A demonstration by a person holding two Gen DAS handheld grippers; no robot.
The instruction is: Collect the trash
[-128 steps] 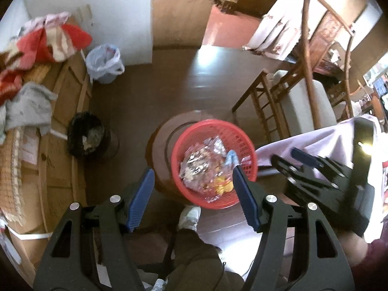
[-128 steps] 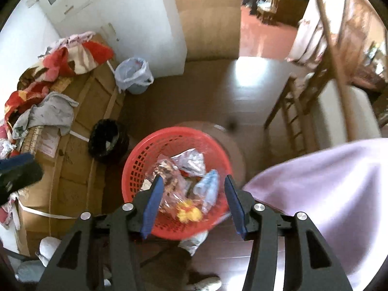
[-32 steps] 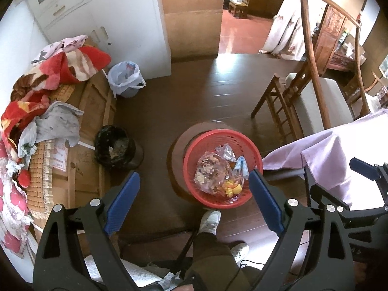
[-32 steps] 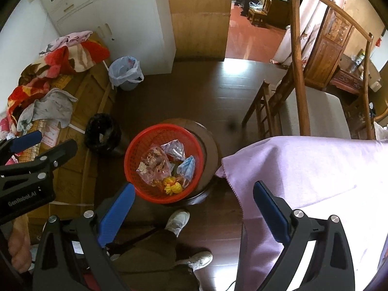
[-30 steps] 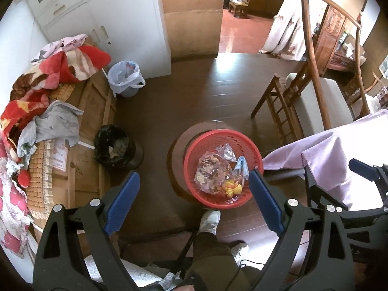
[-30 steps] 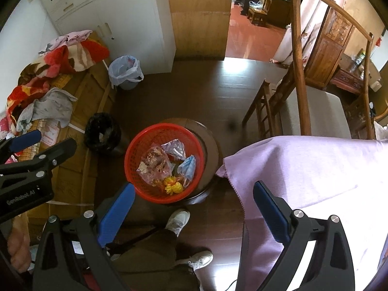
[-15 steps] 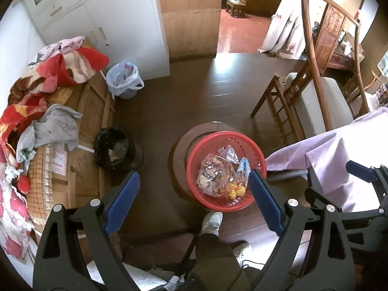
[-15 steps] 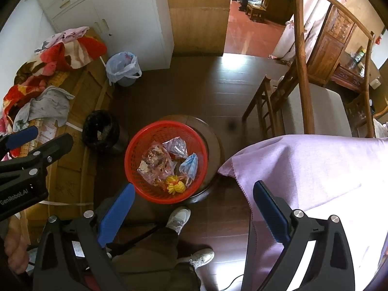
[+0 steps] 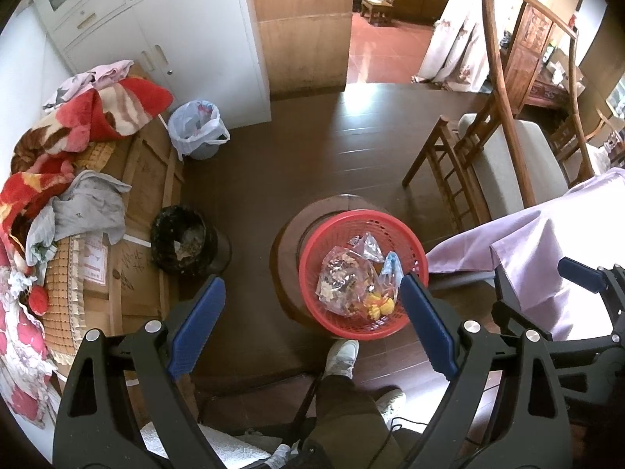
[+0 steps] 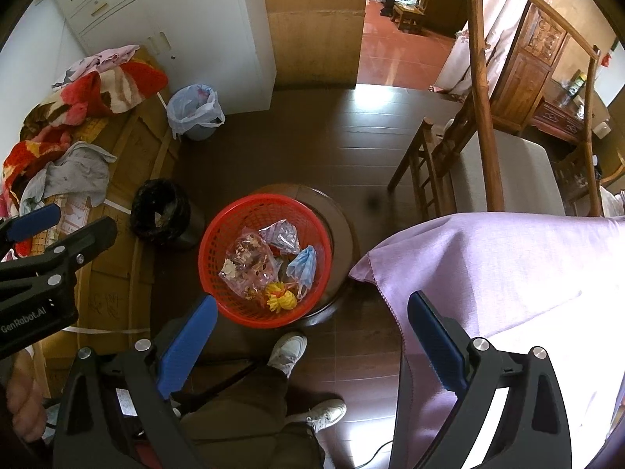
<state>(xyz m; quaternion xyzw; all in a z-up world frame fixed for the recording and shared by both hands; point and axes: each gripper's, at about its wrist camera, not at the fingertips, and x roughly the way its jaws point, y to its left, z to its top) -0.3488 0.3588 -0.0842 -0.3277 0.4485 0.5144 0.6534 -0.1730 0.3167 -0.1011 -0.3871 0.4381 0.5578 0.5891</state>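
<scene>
Both grippers have risen since the frames of some seconds ago, when the basket filled the space between the jaws; it now lies far below and looks small.

From the left wrist camera, the left gripper (image 9: 312, 326) hangs high over the dark wood floor (image 9: 312, 156) with its blue-padded jaws spread wide and nothing between them. The red plastic basket (image 9: 336, 226) sits on a round wooden stool (image 9: 287, 242), below and slightly right of the midpoint between the jaws. It holds a clear bag of snack scraps (image 9: 343, 283), a crumpled clear wrapper (image 9: 369, 246), a pale blue face mask (image 9: 392, 269) and something yellow (image 9: 381, 306). The right gripper (image 9: 586, 285) shows at the right edge, beside the table's lilac cloth (image 9: 527, 242).

From the right wrist camera, the right gripper (image 10: 312, 336) also has its jaws wide apart and empty. The red plastic basket (image 10: 218, 242) lies below, nearer the left jaw, with the same bag (image 10: 250, 262), wrapper (image 10: 281, 236), mask (image 10: 306, 267) and yellow tassel-like piece (image 10: 279, 299) inside. The lilac cloth (image 10: 508, 273) reaches under the right jaw. At the left edge the left gripper (image 10: 35, 234) bears the print "GenRobot.AI". A black bin (image 10: 156, 211) stands near the basket, and a bag-lined bin (image 10: 195, 111) farther off by the white cabinet (image 10: 175, 19).
</scene>
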